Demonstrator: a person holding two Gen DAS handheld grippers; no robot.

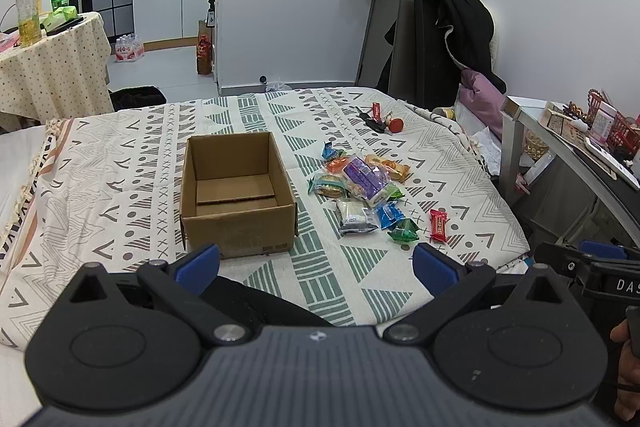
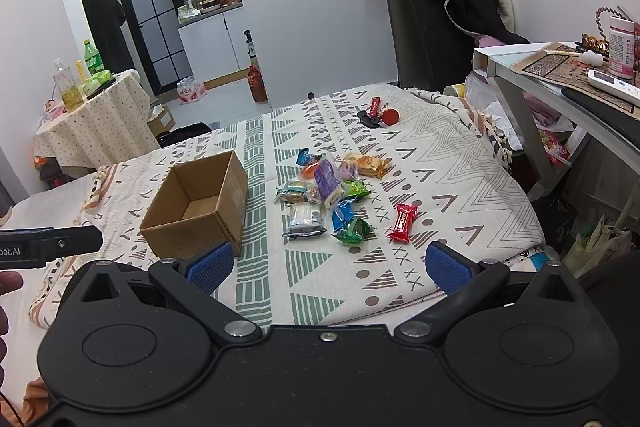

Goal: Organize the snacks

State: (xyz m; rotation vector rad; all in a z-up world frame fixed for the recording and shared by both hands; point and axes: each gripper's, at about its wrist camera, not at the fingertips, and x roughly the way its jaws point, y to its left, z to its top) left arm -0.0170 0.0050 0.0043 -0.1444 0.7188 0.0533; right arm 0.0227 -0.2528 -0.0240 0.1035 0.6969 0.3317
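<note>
Cardboard box (image 1: 236, 193) sitting empty on bed (image 1: 120, 155), snacks (image 1: 362, 187) piled just right of it. I'm holding both tongs (image 1: 316, 263) (image 2: 328, 265) open, empty. Nothing sorted yet; next needs a single-wrapper pick.

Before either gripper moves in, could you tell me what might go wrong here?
The snack packets overlap in a pile, so the open right tongs may pinch two at once. The keys lie near the snacks and could be boxed by mistake. The light cardboard box may slide on the soft blanket.
</note>
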